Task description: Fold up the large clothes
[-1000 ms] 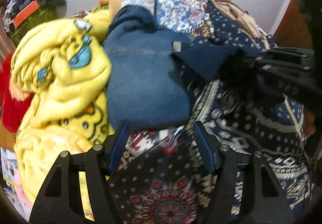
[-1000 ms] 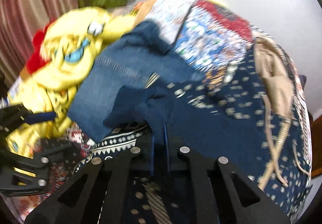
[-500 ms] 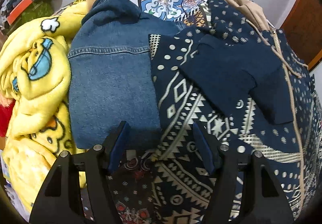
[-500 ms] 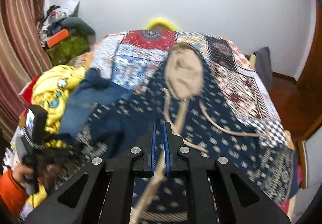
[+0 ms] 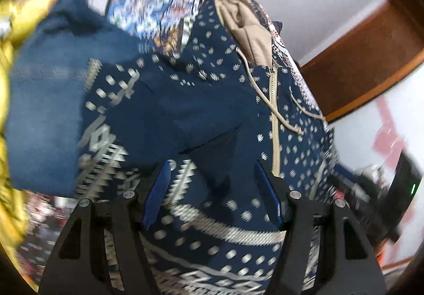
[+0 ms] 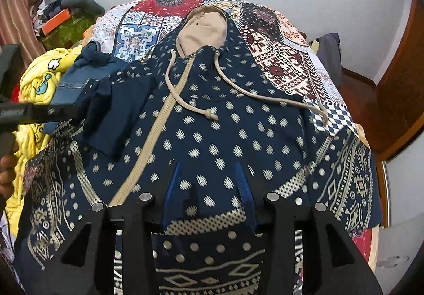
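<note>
My left gripper (image 5: pixel 212 183) and right gripper (image 6: pixel 209 186) hover, jaws spread, over the navy hoodie (image 6: pixel 212 120) at frame centre.

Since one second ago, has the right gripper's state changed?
Yes. The right gripper, then shut on navy fabric, now stands open over the patterned hoodie, below its beige hood.

The hoodie (image 6: pixel 212 130) is soft matt cloth with a woven-looking zip tape and a smooth beige lining in its hood (image 6: pixel 202 29). Left of it lie coarse blue denim (image 6: pixel 76 74) and a fluffy yellow blanket (image 6: pixel 37 82). The bedspread (image 6: pixel 278 56) is flat printed cotton; the door (image 6: pixel 397 98), far right, is glossy wood.
</note>
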